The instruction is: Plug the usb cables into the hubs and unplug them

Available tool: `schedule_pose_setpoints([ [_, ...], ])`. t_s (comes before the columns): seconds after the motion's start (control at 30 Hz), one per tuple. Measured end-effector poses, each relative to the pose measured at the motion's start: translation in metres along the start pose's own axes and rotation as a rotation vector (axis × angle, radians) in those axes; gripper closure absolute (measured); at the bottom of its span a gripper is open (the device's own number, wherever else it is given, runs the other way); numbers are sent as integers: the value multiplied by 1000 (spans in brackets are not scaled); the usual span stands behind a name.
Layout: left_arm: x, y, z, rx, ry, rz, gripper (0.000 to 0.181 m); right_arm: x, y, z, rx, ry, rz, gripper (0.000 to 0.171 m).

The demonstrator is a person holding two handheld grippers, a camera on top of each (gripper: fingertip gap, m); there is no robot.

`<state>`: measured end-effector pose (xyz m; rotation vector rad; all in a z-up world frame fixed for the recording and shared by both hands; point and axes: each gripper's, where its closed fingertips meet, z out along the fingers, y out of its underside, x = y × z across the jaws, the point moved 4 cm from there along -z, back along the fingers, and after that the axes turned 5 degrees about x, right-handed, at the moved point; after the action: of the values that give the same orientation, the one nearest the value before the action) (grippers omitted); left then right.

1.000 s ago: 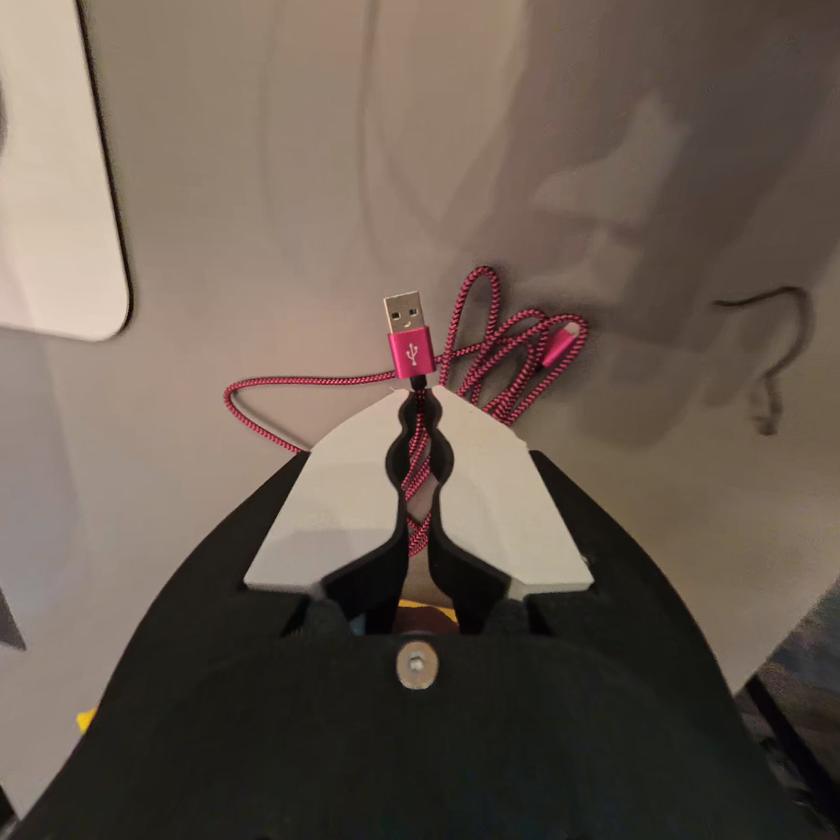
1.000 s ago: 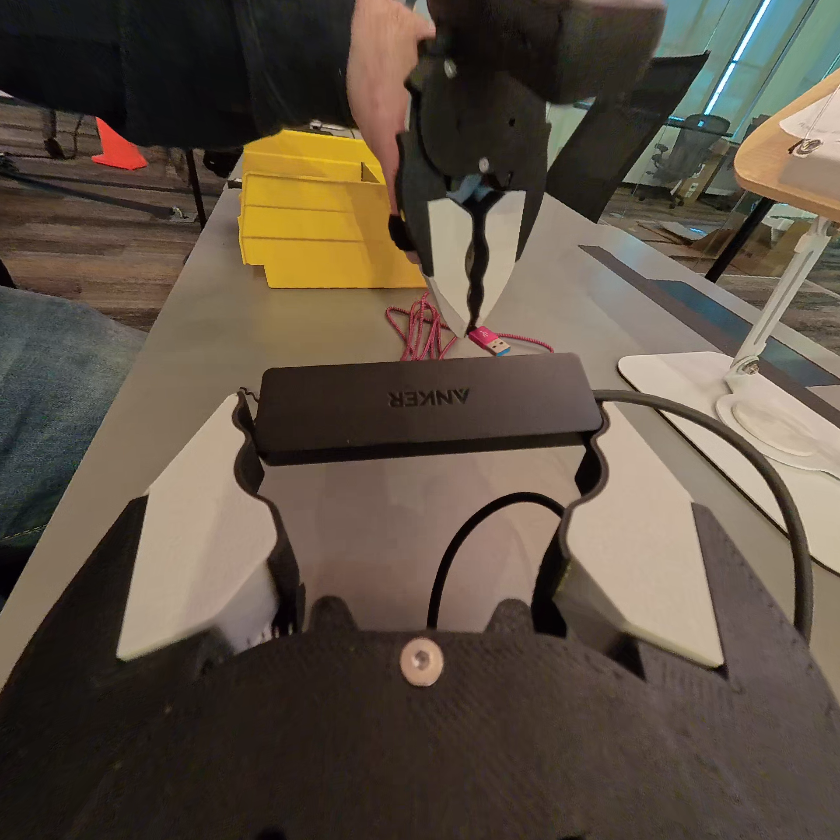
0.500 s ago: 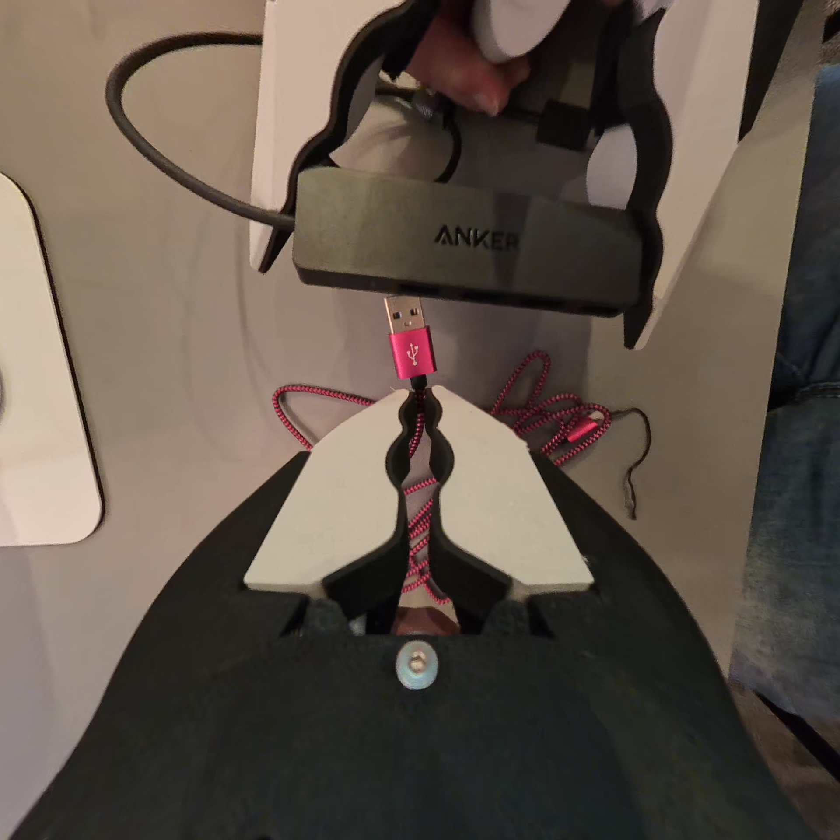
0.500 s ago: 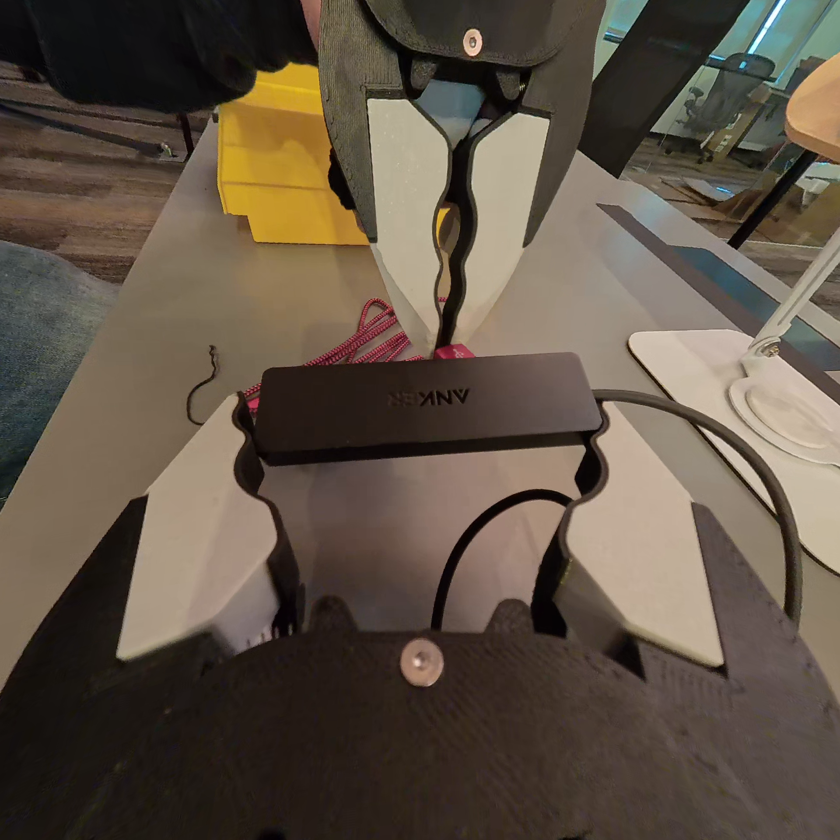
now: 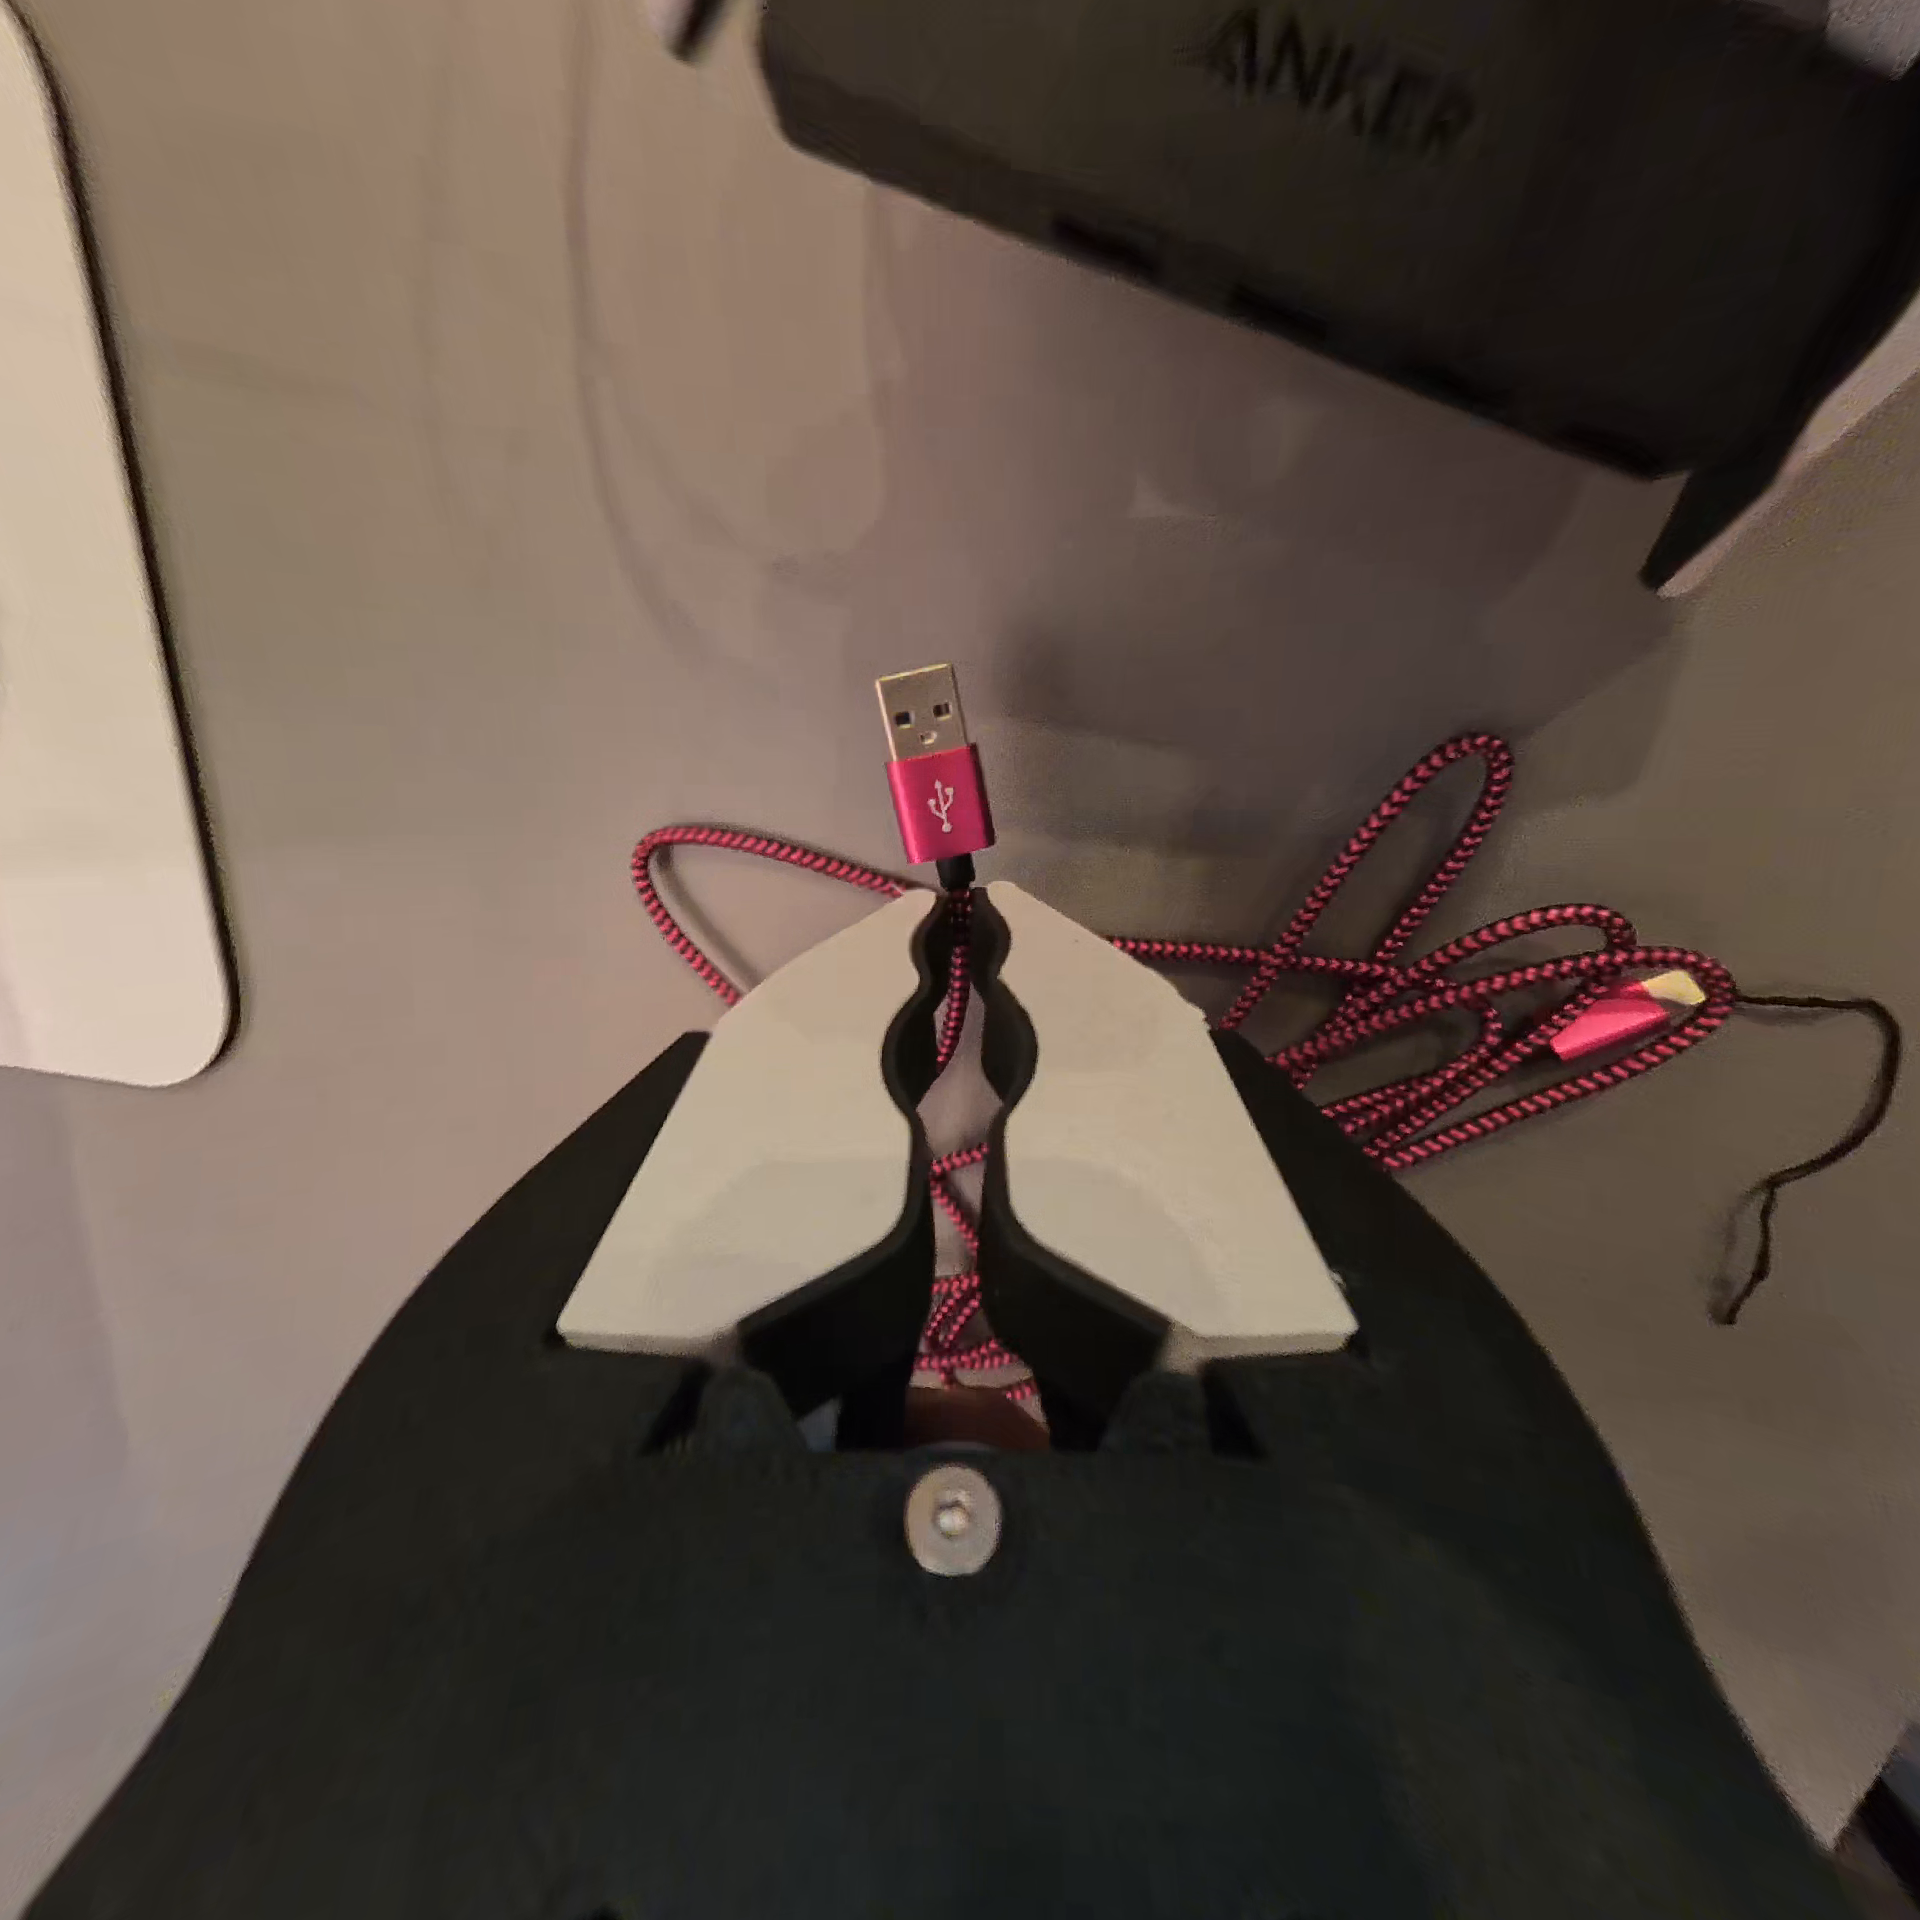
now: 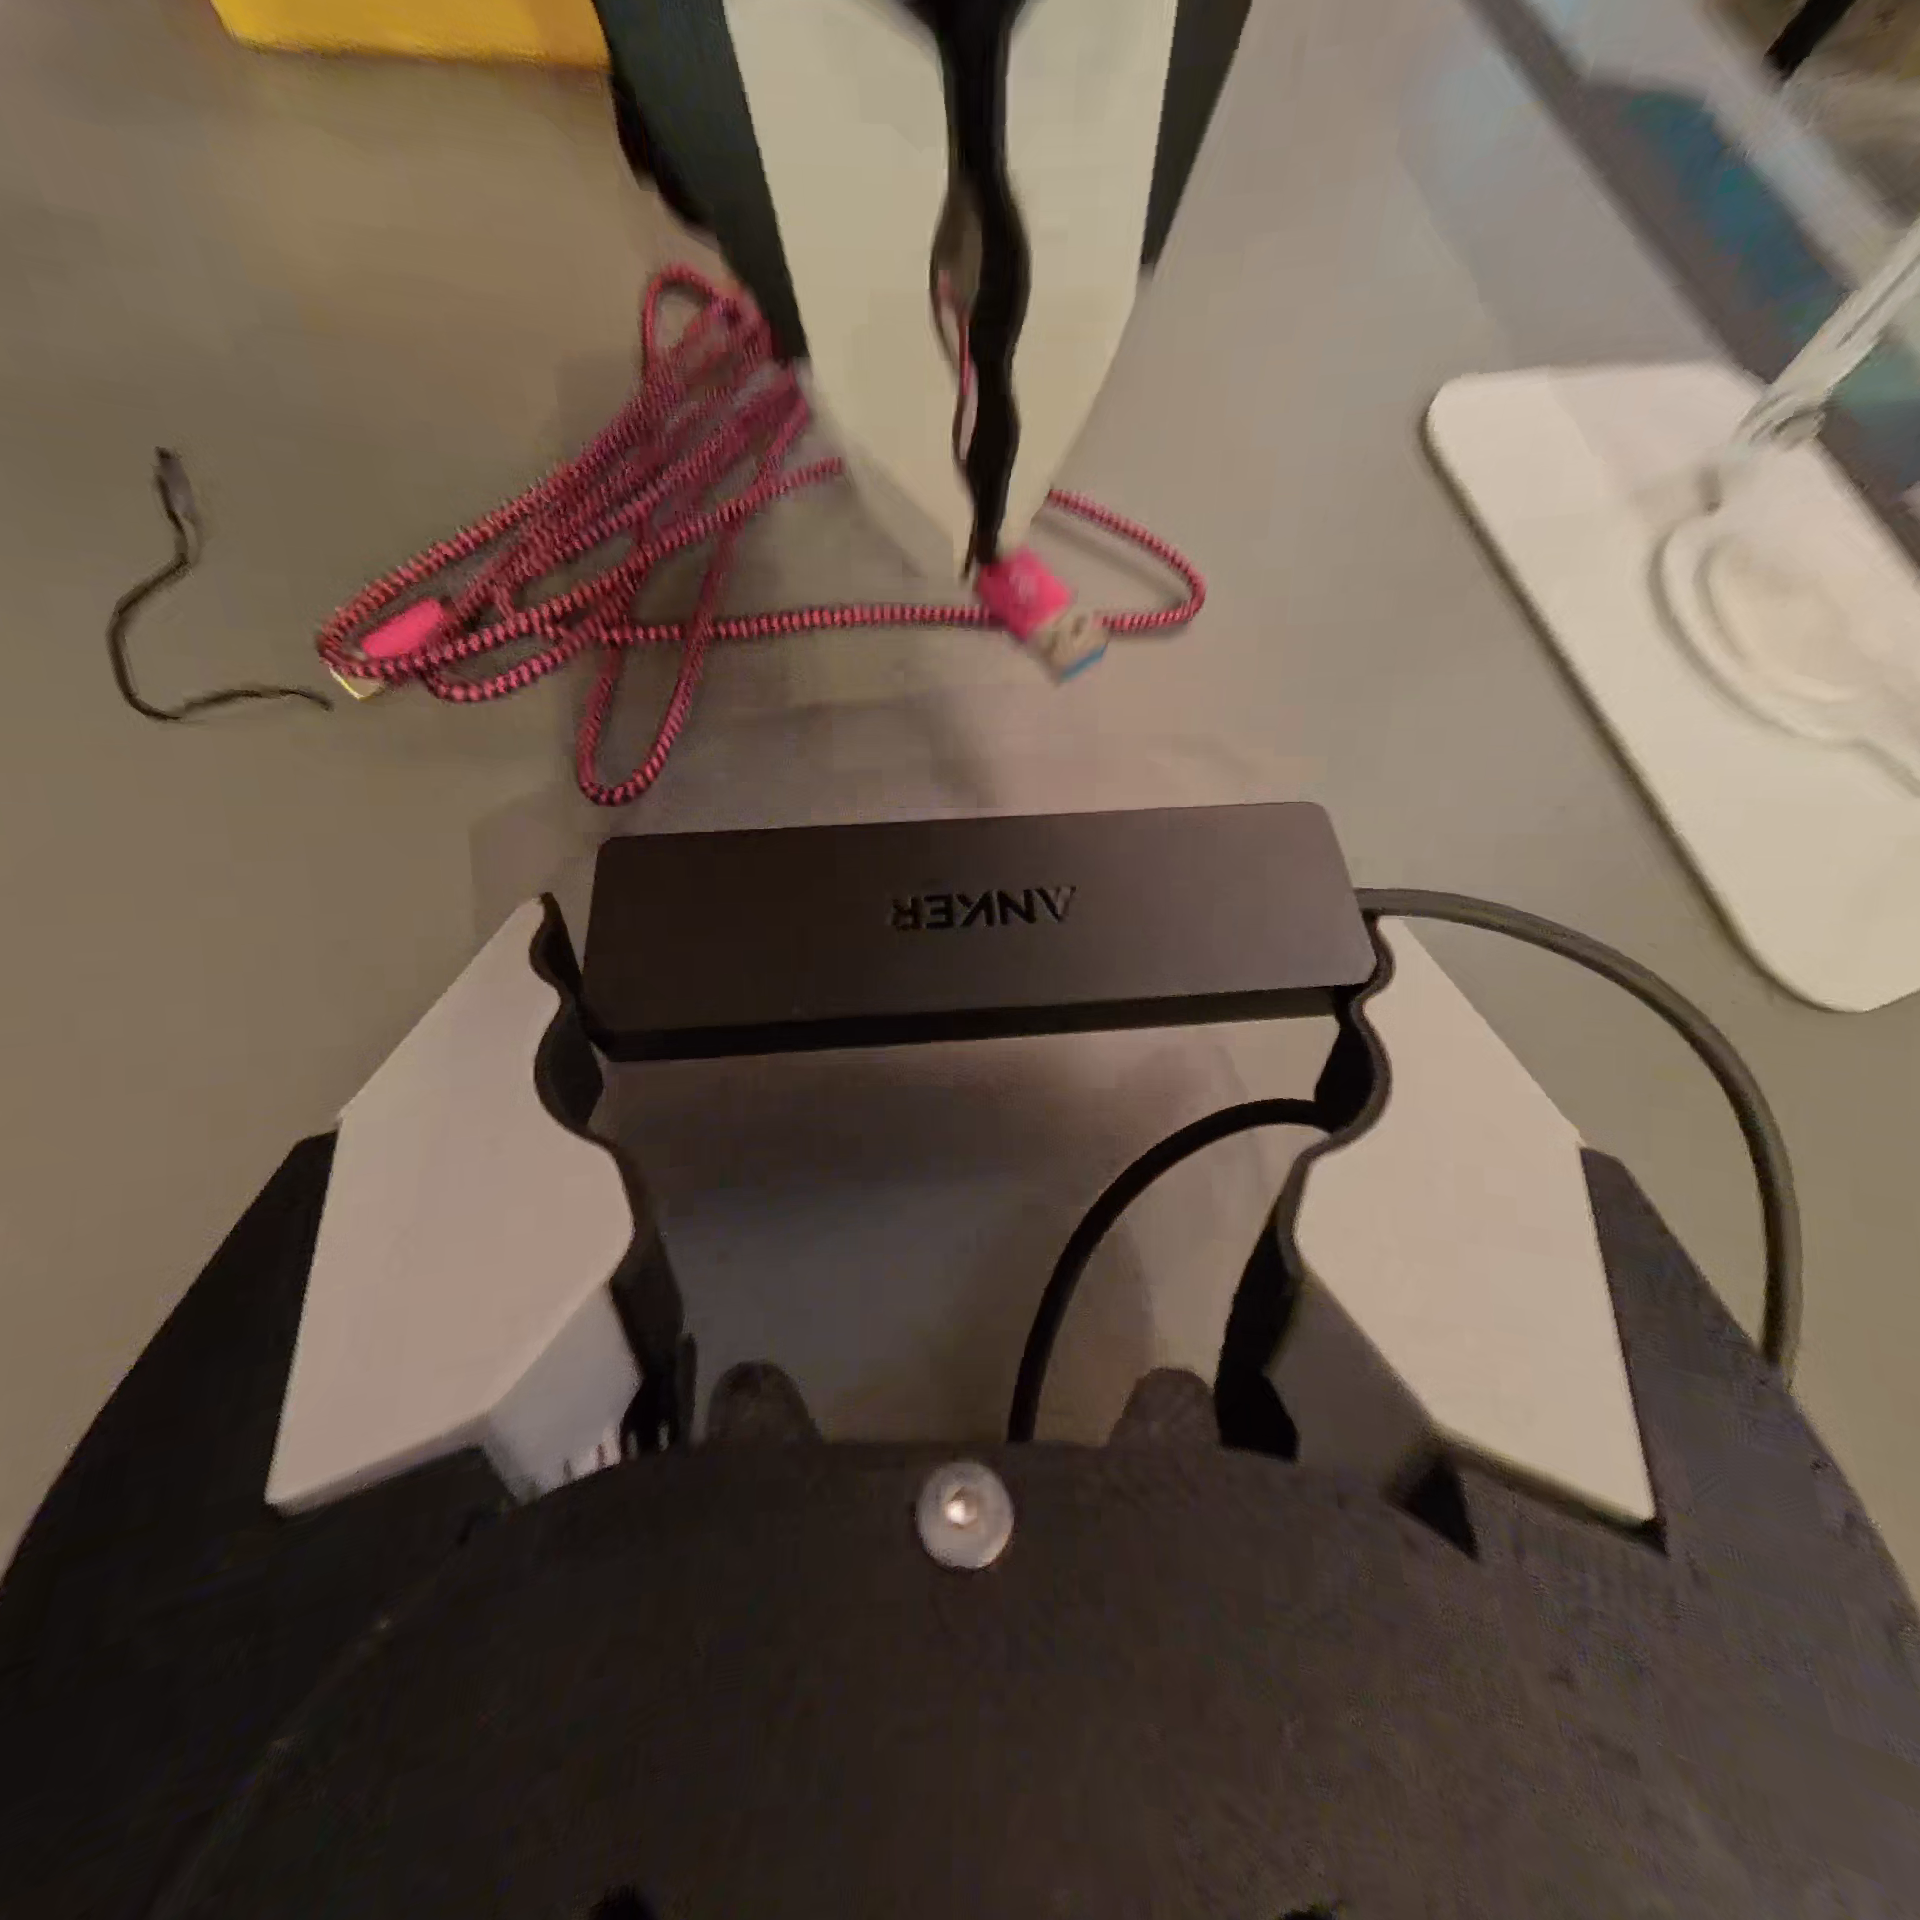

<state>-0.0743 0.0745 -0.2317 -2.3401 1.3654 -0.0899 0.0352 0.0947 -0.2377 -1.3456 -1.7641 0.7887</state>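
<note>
Gripping one pink cable (image 5: 954, 940), one black hub (image 6: 966, 925), two grippers

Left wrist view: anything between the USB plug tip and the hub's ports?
Nothing: only bare table between the USB plug and the hub, in both views.

Bare grey table (image 6: 1299, 665) lies open between the pink plug (image 5: 935, 790) and the black hub (image 6: 977, 925). Coiled pink cable (image 6: 582, 582) clutters one side; a white lamp base (image 6: 1621, 623) blocks the other.
</note>
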Motion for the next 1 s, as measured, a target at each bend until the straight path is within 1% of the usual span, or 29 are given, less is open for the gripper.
schedule_pose_setpoints([
  [0.1,-9,2,-11,3,-11,-14,179,1,12,9,-148,-53,11,31],
  [0.2,-11,1,-17,0,0,-11,179,0,15,15,-231,-128,65,31],
  [0.3,-12,3,-20,-11,10,-6,179,3,17,16,-272,-130,89,31],
  [0.33,-11,3,-20,-10,18,-9,179,2,17,14,-280,-134,95,34],
  [0.4,-10,4,-21,-6,35,-7,179,0,18,9,-283,-138,103,35],
  [0.47,-9,4,-23,-7,48,-6,179,1,21,3,-319,-111,107,39],
  [0.5,-8,4,-23,0,57,-4,179,3,18,-1,-306,-92,90,46],
  [0.53,-7,3,-24,5,67,-6,179,5,9,-5,-249,-70,68,60],
  [0.57,-6,2,-26,10,76,-5,179,6,-4,-10,-171,-53,58,73],
  [0.67,0,-8,-33,49,107,14,179,5,-43,-18,80,-71,43,114],
  [0.73,5,-15,-38,70,128,47,179,10,-50,-12,120,-52,19,123],
  [0.8,8,-20,-42,64,132,68,179,12,-49,-3,127,-44,-14,127],
  [0.83,10,-22,-44,58,134,83,179,11,-50,0,146,-60,-18,129],
  [0.97,16,-29,-47,55,146,127,179,5,-60,3,259,-115,-20,153],
  [1.0,16,-30,-47,49,146,133,179,4,-60,3,266,-130,-18,154],
])
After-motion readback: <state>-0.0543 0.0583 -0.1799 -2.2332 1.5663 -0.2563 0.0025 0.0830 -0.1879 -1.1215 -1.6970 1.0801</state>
